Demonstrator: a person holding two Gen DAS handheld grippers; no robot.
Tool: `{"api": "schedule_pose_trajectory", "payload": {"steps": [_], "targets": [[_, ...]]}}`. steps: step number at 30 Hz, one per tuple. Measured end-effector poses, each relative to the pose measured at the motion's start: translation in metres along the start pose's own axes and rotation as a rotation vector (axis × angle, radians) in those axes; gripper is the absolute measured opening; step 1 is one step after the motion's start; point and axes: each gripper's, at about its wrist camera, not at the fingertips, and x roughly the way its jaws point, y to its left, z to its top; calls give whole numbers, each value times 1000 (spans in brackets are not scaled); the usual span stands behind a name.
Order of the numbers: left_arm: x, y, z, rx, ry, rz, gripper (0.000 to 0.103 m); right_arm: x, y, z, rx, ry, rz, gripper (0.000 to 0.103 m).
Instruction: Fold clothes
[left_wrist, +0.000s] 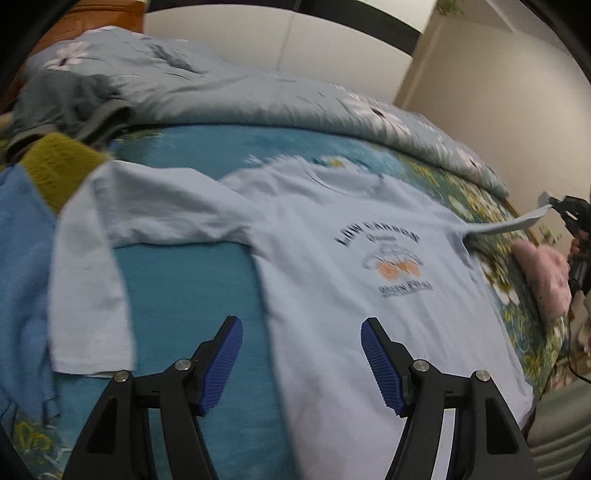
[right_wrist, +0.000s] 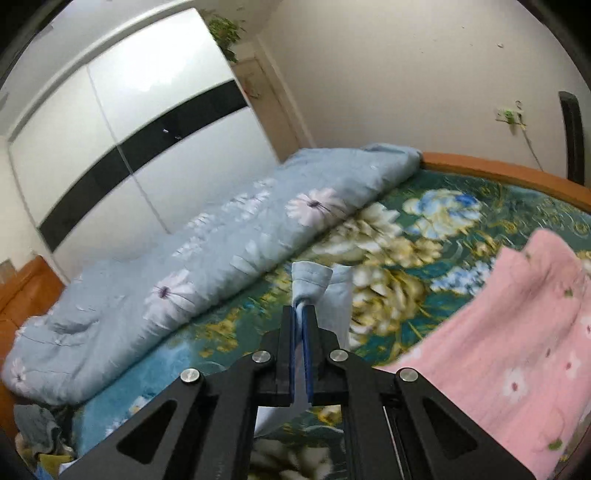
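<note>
My left gripper (left_wrist: 301, 363) and right gripper (right_wrist: 302, 339) share black triangular-cutout arms, round silver pivot screws and ribbed blue finger pads (left_wrist: 224, 365).

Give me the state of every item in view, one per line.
Light blue T-shirt: spread print-up on the bed, one sleeve lifted.
Lifted sleeve: pinched in the right claw.
Left claw: open, empty, above the shirt.
Floral quilt: bunched along the bed's far side.
Pink garment: unfolded.
</note>
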Motion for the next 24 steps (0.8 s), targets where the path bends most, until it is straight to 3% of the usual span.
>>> {"api": "schedule_pose_trajectory", "payload": {"steps": [3, 9, 13, 16, 18, 24], "targets": [[-14, 24, -1, -52, -33, 21, 70, -13, 41, 7, -68, -30, 57, 4], [-38, 63, -6, -121, -78, 53, 70, -24, 192, -14, -362, -10, 206, 5], [-50, 83, -9, -157, -94, 67, 70, -17, 278, -66, -518, 62, 312, 5], [-58, 97, -13, -180, -102, 78, 70, -1, 329, -124, -545, 161, 395, 5], [-62, 104, -15, -192, -103, 89, 70, 12, 348, -163, -537, 235, 437, 5], [-65, 121, -23, -222, -82, 120, 71, 42, 375, -271, -575, 447, 452, 5]]}}
